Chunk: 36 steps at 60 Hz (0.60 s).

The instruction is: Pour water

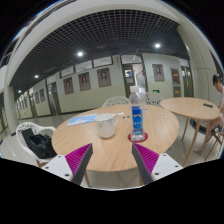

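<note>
Blue-labelled clear bottle (137, 113) — tan wooden table (105, 150) — magenta pads (77, 159)

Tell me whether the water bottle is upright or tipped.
Upright: the clear plastic bottle with a blue label stands cap-up on the round wooden table, beyond the open claw.

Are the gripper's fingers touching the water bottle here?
Apart. Gripper view: the open gripper sits short of the bottle, with bare table showing between them.
</note>
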Each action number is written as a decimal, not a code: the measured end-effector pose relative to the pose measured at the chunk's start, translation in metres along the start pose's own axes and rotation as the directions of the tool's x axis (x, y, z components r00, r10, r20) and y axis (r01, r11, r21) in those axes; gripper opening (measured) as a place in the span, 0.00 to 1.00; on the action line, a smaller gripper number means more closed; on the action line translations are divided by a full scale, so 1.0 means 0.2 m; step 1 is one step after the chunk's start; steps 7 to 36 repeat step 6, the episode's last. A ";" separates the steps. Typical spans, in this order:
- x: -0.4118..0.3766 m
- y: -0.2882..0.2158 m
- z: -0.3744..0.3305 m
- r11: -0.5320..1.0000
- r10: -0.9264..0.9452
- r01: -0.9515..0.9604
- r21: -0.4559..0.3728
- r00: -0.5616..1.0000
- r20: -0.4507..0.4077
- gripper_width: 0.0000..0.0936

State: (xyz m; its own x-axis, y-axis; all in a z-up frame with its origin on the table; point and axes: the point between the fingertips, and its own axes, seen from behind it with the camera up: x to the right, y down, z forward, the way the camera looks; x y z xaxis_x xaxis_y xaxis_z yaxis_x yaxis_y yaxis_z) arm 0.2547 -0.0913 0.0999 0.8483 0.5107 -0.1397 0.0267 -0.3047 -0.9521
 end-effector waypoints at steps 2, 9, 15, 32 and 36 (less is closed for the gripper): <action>-0.07 0.03 0.09 1.000 0.010 -0.010 0.001 1.000 0.015 0.90; -0.12 0.06 0.11 1.000 0.007 -0.006 -0.008 0.999 0.039 0.90; -0.12 0.06 0.11 1.000 0.007 -0.006 -0.008 0.999 0.039 0.90; -0.12 0.06 0.11 1.000 0.007 -0.006 -0.008 0.999 0.039 0.90; -0.12 0.06 0.11 1.000 0.007 -0.006 -0.008 0.999 0.039 0.90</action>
